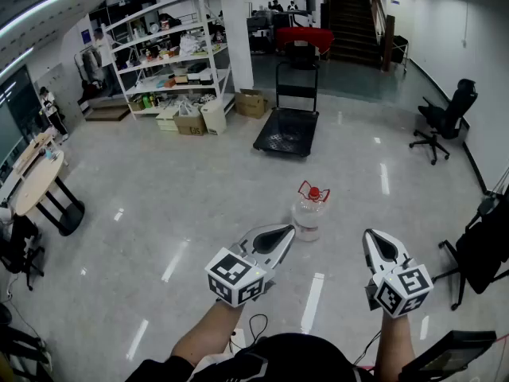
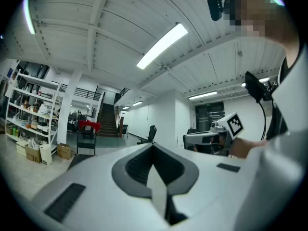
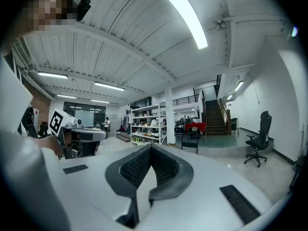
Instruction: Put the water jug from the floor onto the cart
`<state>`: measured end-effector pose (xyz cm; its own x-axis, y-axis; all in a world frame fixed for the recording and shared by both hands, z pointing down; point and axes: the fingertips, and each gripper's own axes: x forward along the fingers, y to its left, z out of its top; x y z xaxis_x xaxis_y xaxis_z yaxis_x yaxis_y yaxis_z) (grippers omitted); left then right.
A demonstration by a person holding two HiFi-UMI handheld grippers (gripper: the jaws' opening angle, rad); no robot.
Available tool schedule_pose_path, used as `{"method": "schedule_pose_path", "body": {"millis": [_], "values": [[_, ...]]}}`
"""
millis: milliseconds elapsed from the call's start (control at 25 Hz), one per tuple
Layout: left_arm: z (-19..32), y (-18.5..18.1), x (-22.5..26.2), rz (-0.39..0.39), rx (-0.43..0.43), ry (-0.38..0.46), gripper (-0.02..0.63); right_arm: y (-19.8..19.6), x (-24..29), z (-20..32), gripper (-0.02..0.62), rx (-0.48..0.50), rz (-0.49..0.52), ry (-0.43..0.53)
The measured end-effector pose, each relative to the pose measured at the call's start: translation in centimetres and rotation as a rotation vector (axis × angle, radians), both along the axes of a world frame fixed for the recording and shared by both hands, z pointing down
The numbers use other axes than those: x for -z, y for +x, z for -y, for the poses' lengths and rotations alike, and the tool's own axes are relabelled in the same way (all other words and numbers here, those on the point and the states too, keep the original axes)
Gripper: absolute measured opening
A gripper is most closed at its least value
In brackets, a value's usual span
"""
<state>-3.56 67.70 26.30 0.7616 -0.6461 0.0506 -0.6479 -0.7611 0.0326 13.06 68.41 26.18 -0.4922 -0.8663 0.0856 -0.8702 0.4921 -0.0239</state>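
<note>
Both pairs of jaws are pressed together with nothing between them; the left gripper [image 1: 279, 235] and right gripper [image 1: 377, 241] are held level and empty. Just ahead of the left gripper's tip, the water jug [image 1: 308, 212] stands upright on the floor [image 1: 199, 205], touched by neither gripper. The cart [image 1: 288, 130] sits well beyond it.

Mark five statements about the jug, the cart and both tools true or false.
1. The water jug stands on the floor. True.
2. The left tool grips the jug. False: it is shut with nothing between its jaws.
3. The cart stands nearer the person than the jug. False: it stands beyond the jug.
4. The right tool is shut and empty. True.
5. The jug has a red cap. True.
</note>
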Motion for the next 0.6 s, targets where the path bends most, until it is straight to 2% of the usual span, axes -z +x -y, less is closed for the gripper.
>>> {"method": "schedule_pose_path", "body": {"millis": [600], "values": [[-0.6, -2.2, -0.9, -0.001, 0.003, -0.011, 0.002, -2.1, -0.3, -0.1, 0.003, -0.004, 0.011, -0.011]]}}
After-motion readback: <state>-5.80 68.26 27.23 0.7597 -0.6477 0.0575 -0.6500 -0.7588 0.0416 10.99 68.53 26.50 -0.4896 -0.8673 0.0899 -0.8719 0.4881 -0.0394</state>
